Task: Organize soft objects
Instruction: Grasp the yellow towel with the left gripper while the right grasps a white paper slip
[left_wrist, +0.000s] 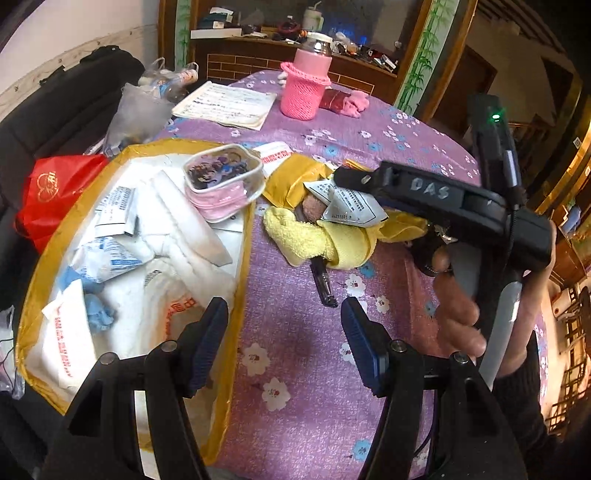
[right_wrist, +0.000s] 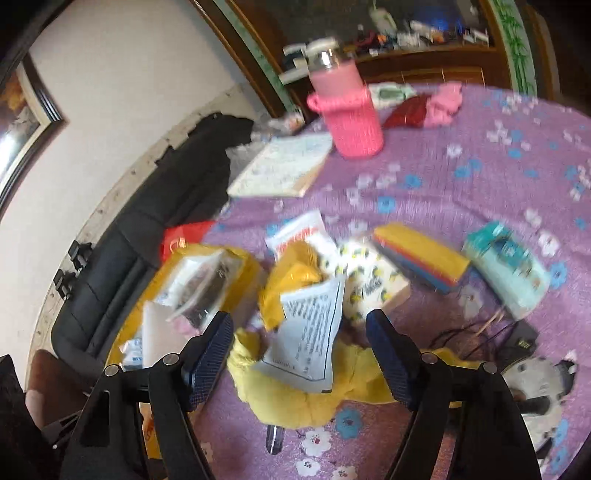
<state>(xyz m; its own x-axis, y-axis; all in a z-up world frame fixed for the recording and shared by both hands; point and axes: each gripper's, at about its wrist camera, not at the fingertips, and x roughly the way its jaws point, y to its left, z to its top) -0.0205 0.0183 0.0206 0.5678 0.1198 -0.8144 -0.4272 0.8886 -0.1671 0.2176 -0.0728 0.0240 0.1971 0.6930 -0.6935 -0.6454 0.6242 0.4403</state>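
— Left tongs (left_wrist: 284, 343) are wide open and hold nothing. They hang over the edge of the yellow bin (left_wrist: 243, 236), where white soft packs already lie.
— And the yellow towel (left_wrist: 295, 240)?
— It sits on the purple counter (left_wrist: 295, 369), just beside the bin, I think waiting to go in.
— Now the other view?
— Right tongs (right_wrist: 299, 354) are wide open too, right above the yellow towel (right_wrist: 280, 398) and the paper packet (right_wrist: 310, 332), maybe ready to grab.

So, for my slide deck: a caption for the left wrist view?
Open left gripper hovers beside the yellow-rimmed bin as the right gripper reaches the yellow towel.
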